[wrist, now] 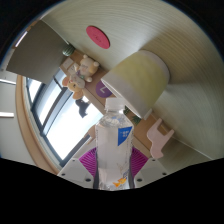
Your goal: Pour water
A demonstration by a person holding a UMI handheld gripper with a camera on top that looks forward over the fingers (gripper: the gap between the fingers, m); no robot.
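My gripper (113, 166) is shut on a clear plastic water bottle (114, 140) with a white and blue label. The purple pads (89, 160) press on the bottle's sides. The bottle points forward along the fingers, its cap end (114, 104) toward a pale yellow-green cup (142, 80) that stands just beyond it on a round light table (190, 70). The whole scene is rotated, so the bottle is tilted relative to the table. The cup's inside is hidden.
A red disc (96, 35) lies on the table past the cup. Stuffed toys (80, 72) sit near a window (55, 110). A pink chair (158, 138) stands beside the bottle.
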